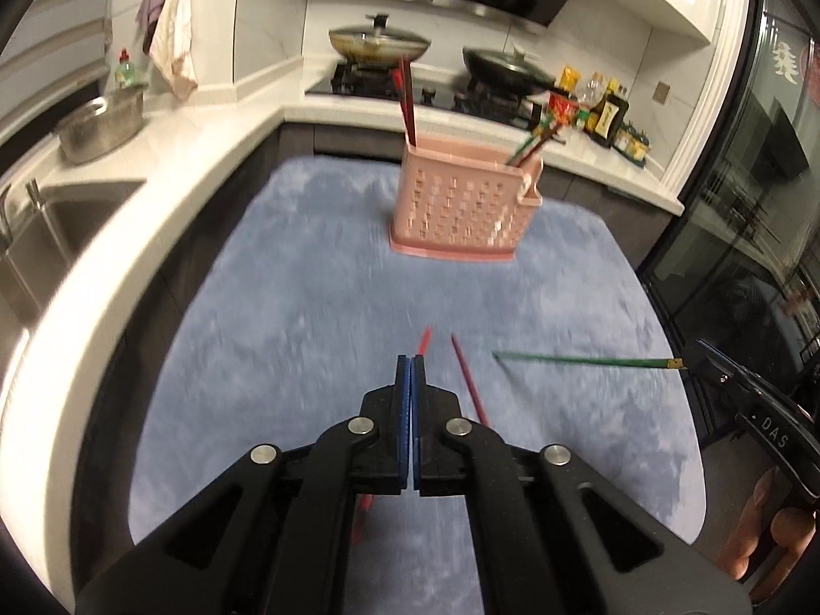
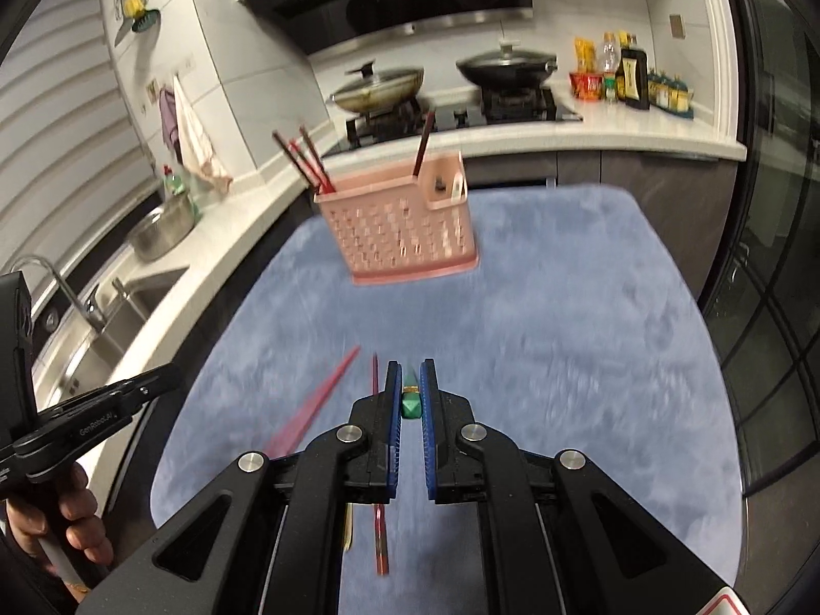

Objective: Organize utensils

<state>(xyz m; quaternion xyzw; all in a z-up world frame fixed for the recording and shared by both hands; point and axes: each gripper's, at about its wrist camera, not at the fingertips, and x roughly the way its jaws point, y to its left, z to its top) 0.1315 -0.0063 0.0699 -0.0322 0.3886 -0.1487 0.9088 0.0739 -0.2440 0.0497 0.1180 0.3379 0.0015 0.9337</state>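
Observation:
A pink perforated utensil basket [image 1: 464, 202] stands at the far side of a blue mat [image 1: 307, 307], with several chopsticks upright in it; it also shows in the right wrist view [image 2: 405, 228]. My left gripper [image 1: 410, 359] is shut on a bright red chopstick [image 1: 424, 341], whose tip sticks out past the pads and whose tail shows below. A dark red chopstick [image 1: 469, 384] lies on the mat just right of it. My right gripper [image 2: 410, 369] is shut on the thick end of a green chopstick [image 2: 411, 400], which shows held out over the mat in the left wrist view [image 1: 579, 360].
A white L-shaped counter [image 1: 169, 154] wraps the mat's left and far sides, with a sink [image 1: 46, 236], a steel bowl [image 1: 100, 125], a hob with two lidded pans [image 1: 379, 43] and sauce bottles [image 1: 599, 107]. A glass door [image 1: 743, 205] stands at the right.

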